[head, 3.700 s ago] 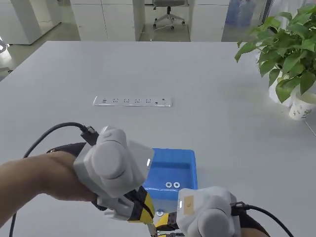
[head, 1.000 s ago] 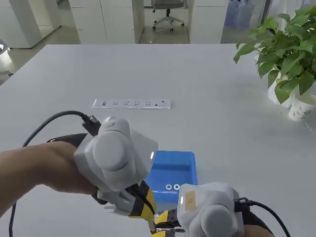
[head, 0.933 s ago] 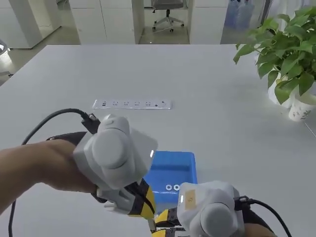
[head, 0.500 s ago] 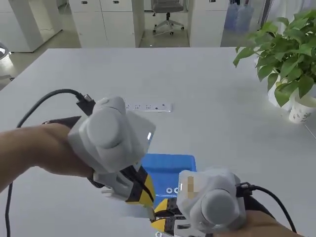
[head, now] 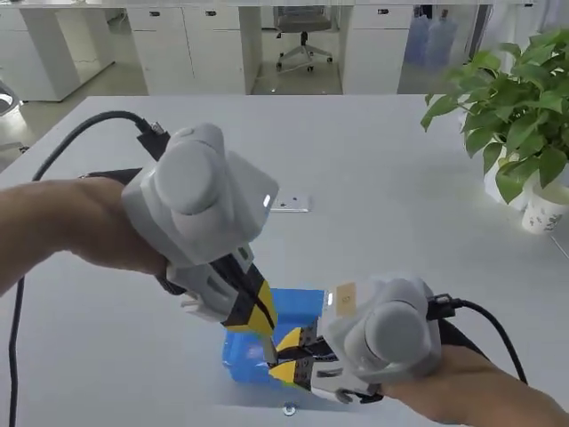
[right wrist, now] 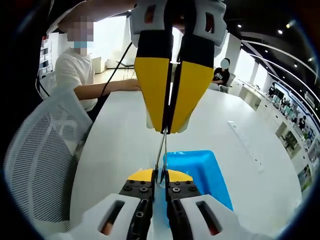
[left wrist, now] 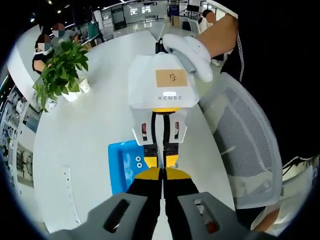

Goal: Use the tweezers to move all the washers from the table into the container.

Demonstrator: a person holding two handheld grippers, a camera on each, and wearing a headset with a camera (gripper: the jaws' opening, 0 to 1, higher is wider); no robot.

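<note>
Raised since the earlier frame, the left gripper (head: 267, 342) now hides part of the power strip (head: 292, 204). The tweezers (right wrist: 161, 150) are clamped in its pressed-together jaws, and their other end is pinched by the right gripper (head: 290, 365). One washer (head: 289, 409) is left on the table (head: 400, 178), just before the container (head: 242, 360), in which two washers (left wrist: 138, 160) are held. A pickup is judged pending: the tips must be freed and lowered.

Tweezers (right wrist: 161, 147) — thin bright metal, glossy. The container (head: 300, 302) looks like blue plastic with a slight sheen, and the washers (left wrist: 138, 161) are shiny metal. The table (head: 382, 178) is smooth and matt. The left gripper (head: 268, 354) has a smooth white plastic shell (jaws duller).
</note>
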